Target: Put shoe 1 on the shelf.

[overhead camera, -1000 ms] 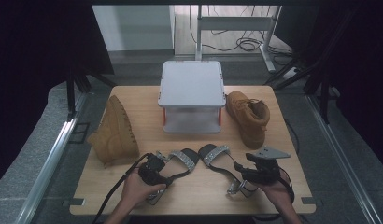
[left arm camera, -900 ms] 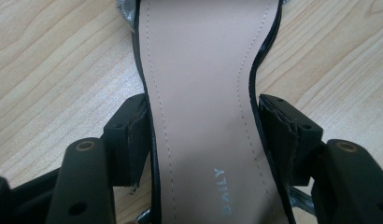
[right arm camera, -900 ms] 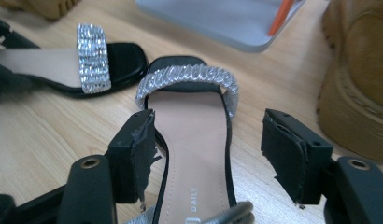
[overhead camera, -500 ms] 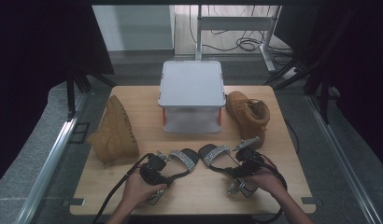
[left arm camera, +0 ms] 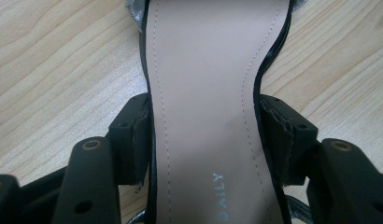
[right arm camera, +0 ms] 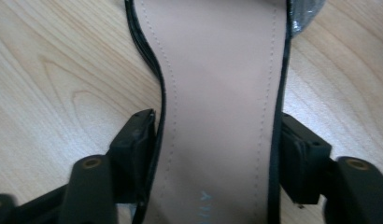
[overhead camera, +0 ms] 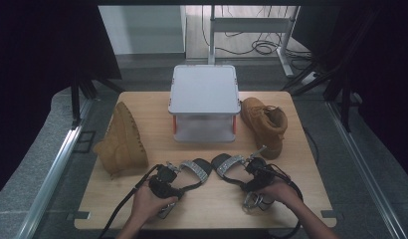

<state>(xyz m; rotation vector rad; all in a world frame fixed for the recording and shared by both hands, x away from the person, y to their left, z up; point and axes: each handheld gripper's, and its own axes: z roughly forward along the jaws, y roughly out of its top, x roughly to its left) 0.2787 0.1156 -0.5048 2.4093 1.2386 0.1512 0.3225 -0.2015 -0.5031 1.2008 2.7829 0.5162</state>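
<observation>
Presently: two black sandals with beige insoles, left sandal [left arm camera: 203, 116] and right sandal [right arm camera: 217, 116], side by side on wooden counter [overhead camera: 212, 206], long axes running away along each claw, waists pinched between pads of left claw [left arm camera: 203, 135] and right claw [right arm camera: 217, 144].

Pale wood-grain table [overhead camera: 212, 199] with a smooth matt finish. Two sandals [left arm camera: 208, 93] [right arm camera: 222, 93] show smooth beige leather-look insoles with stitched edges, glossy black rims and glittering silver straps [overhead camera: 194, 167]. Tan boots [overhead camera: 264, 124] look like matt, napped suede. The storage box [overhead camera: 204, 89] has a smooth grey plastic lid. Matt black plastic fingers [left arm camera: 129, 135].
</observation>
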